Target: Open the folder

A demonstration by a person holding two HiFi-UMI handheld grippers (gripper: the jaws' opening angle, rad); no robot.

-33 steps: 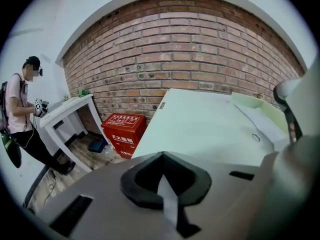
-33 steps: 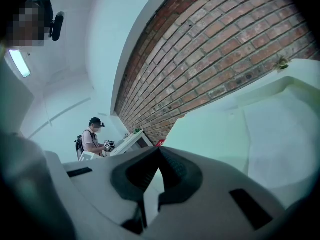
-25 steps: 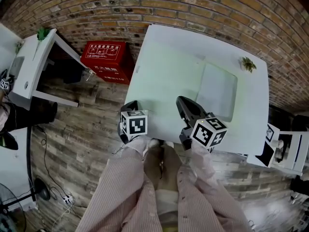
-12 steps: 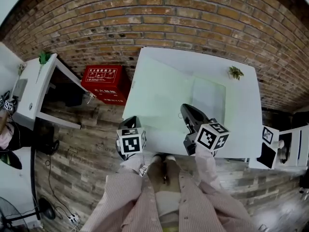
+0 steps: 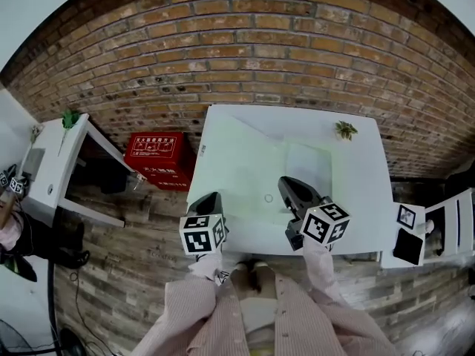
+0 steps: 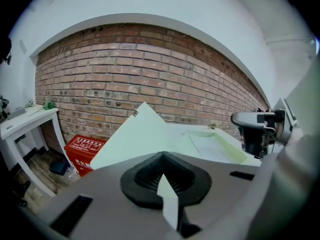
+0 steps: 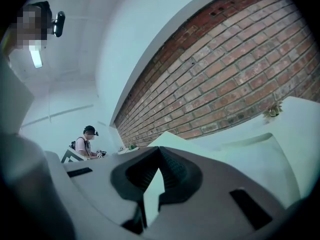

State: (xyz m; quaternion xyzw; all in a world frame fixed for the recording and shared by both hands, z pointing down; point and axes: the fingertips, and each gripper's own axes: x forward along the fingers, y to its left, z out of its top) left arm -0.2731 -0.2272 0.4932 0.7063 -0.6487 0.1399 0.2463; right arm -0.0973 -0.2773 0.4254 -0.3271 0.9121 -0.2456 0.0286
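Behind everything runs a red brick wall, and below it a plank floor. Against the wall stands a white table, seen from above in the head view. To its left is a smaller white desk, and between the two a red box sits on the floor at the foot of the wall.

On the right half of the table, toward the wall, lies the folder, pale, see-through and flat on the tabletop with its cover down. A small green plant sits just beyond its far right corner.

Both grippers are held out from striped sleeves at the table's near edge. The right gripper is over the table and points at the folder, its tips just short of the near left corner. The left gripper is at the near left corner of the table, well apart from the folder. Each gripper's own view shows its jaws drawn together with nothing clamped between them; only pale tabletop shows past the pads.

Far off in the right gripper view, a seated person appears beside the wall.
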